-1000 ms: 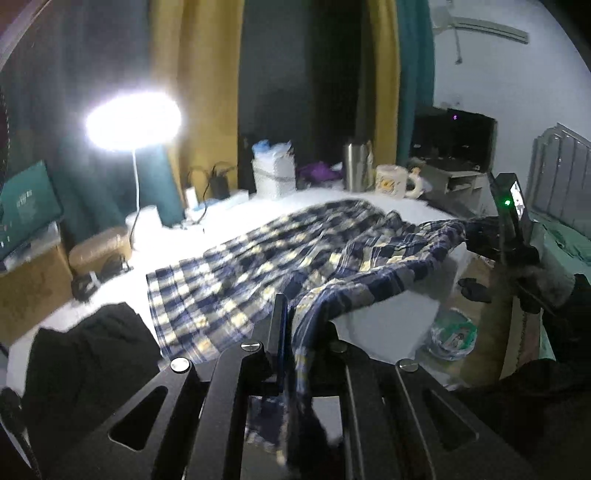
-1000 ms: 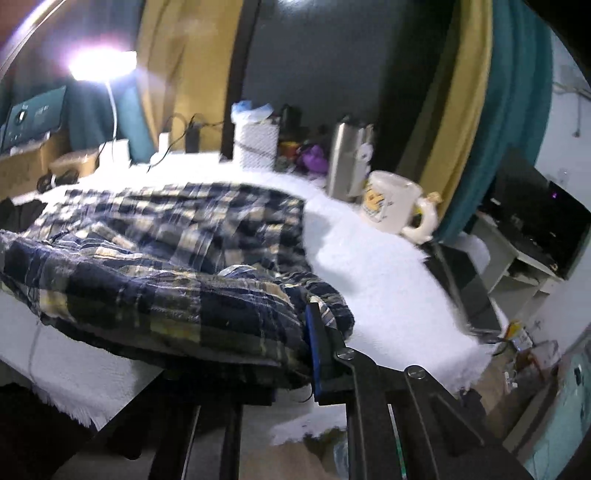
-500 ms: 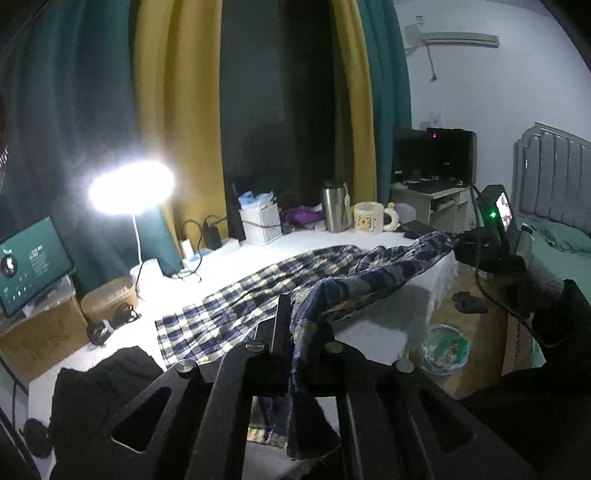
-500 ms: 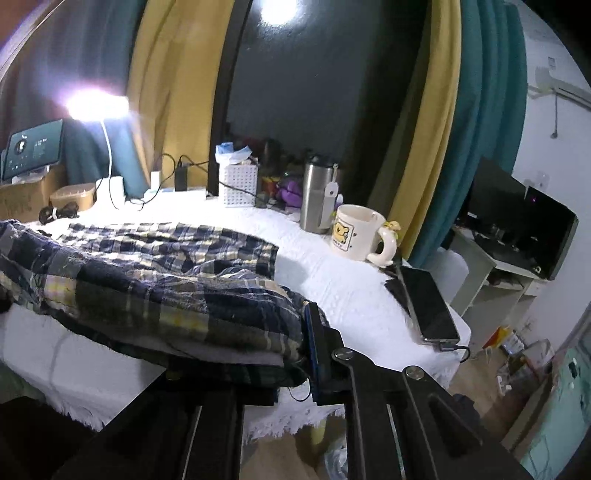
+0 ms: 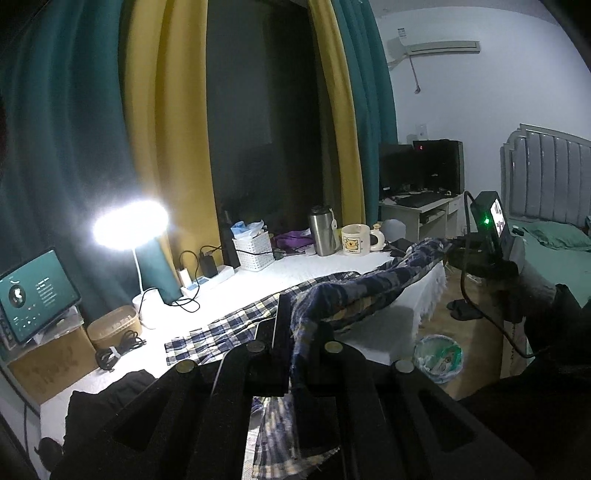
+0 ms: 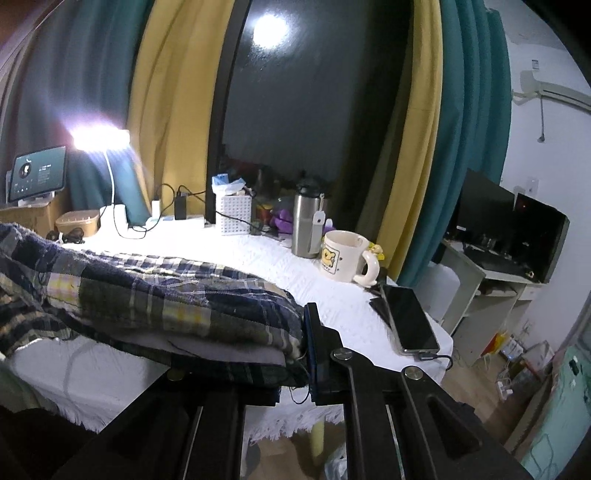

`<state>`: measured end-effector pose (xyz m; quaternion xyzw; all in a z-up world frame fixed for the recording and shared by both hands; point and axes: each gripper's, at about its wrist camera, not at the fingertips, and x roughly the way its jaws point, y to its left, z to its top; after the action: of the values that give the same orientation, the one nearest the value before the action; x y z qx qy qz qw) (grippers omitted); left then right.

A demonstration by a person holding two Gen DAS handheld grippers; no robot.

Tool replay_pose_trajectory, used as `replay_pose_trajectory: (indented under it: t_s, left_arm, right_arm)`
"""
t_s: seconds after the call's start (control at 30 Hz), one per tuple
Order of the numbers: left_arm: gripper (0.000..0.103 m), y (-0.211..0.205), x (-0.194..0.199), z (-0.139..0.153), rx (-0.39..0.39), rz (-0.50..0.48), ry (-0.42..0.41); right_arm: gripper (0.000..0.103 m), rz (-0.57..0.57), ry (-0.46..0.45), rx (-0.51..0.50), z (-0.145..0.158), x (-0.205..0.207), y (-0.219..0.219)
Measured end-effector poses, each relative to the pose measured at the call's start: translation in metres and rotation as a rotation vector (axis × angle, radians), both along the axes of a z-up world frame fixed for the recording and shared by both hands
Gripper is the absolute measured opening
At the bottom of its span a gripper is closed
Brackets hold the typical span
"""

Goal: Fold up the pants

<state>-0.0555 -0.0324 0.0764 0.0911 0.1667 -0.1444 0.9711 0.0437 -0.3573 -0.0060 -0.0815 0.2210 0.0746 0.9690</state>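
Both grippers, left gripper and right gripper, are staying clamped on the plaid pants, lifting its near edge higher above the white table, starting a fold.

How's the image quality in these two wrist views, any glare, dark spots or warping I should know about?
Left wrist view: the desk lamp blows out to white glare, the left gripper and foreground are nearly black, and the curtains bow from fisheye. Right wrist view: the lamp reflects in the dark window, and the plaid pants are dim but readable.
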Motion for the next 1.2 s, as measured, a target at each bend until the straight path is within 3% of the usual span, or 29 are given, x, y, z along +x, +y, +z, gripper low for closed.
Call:
replay_pose_trajectory:
  t_s: [0.47,1.2]
  left_arm:
    - [0.002,0.017,0.039,-0.014,0.001,0.039,0.068]
    - [0.002,0.065,0.134,-0.011,0.035,0.085,0.084]
  right_arm:
    - [0.010,0.000,0.021,-0.002,0.003,0.039,0.012]
    - [0.010,0.006,0.072,-0.001,0.014,0.131,0.054]
